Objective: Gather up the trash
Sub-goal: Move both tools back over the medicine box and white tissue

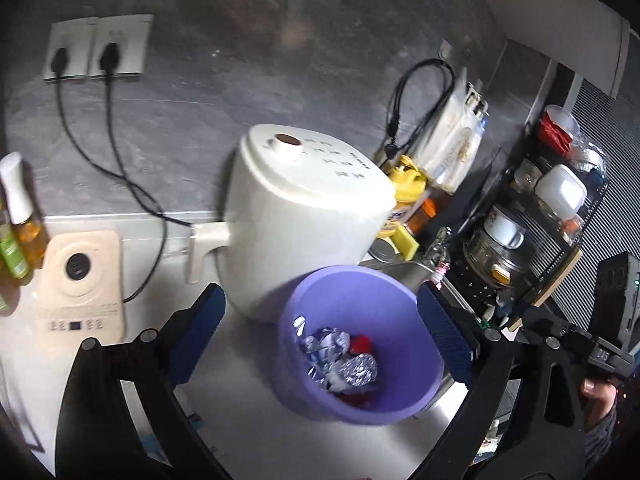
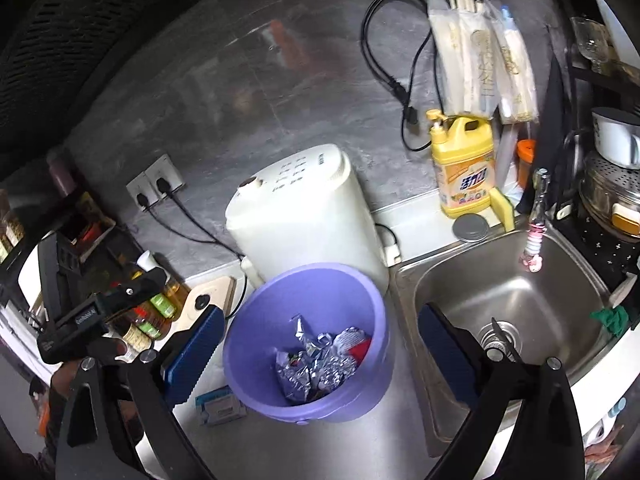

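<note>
The crumpled foil wrappers (image 2: 320,356) lie at the bottom of the purple bin (image 2: 280,300), a scrap of red among them, and the bin stands on the counter right in front of the white air fryer (image 2: 296,208) and just beside the steel sink (image 2: 520,292). Both tools hang over it with nothing in them: the left gripper (image 1: 320,332) has its blue pads spread wide to either side of the bin, and the right gripper (image 2: 320,352) is spread just as wide. The bin looks light to me and sits close to the sink's edge, so a careless knock from a pad on its rim could tip it and spill the wrappers. A small blue packet (image 2: 220,404) at the bin's foot might get overlooked.
</note>
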Demonstrator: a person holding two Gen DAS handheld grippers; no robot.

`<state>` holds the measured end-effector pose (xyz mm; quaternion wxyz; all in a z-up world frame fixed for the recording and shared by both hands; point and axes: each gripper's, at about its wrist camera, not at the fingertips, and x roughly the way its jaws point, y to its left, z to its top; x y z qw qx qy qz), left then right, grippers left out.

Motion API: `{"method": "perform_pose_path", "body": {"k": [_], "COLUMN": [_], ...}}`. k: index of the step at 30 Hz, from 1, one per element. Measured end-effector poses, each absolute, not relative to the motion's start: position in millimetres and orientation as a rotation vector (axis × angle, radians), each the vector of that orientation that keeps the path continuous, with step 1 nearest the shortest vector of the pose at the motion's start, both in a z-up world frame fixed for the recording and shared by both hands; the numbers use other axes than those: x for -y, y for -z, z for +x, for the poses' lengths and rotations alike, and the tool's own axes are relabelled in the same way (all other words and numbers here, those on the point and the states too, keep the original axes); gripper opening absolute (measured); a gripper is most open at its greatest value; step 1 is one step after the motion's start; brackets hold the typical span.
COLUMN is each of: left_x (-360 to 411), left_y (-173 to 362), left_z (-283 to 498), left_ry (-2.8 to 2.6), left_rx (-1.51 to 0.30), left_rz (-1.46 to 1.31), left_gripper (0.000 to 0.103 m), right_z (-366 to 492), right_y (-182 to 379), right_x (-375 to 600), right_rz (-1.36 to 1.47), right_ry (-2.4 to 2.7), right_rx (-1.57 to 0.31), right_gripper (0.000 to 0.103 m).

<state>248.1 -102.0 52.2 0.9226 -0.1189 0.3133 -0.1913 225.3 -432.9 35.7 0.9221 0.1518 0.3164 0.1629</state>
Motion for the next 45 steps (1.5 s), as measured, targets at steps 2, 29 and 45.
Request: {"method": "perform_pose_path", "body": {"k": [2, 29, 45], "left_x": [92, 6, -44], "left_y": [-55, -34, 14], "left_z": [239, 139, 88], "left_ry": [0.365, 0.136, 0.03], "left_rx": [-0.644, -0.645, -0.677], "left_rz": [-0.241, -0.266, -0.317], "left_gripper": [0.097, 0.097, 0.097], "right_z": [226, 198, 164], "right_y": [-36, -16, 35], "right_x": [429, 340, 252], "right_rz": [0.306, 0.196, 0.049], "right_ry": [-0.35, -0.6, -0.718], "right_rx": [-0.653, -0.728, -0.783], "right_gripper": [0.095, 0.095, 0.095]}}
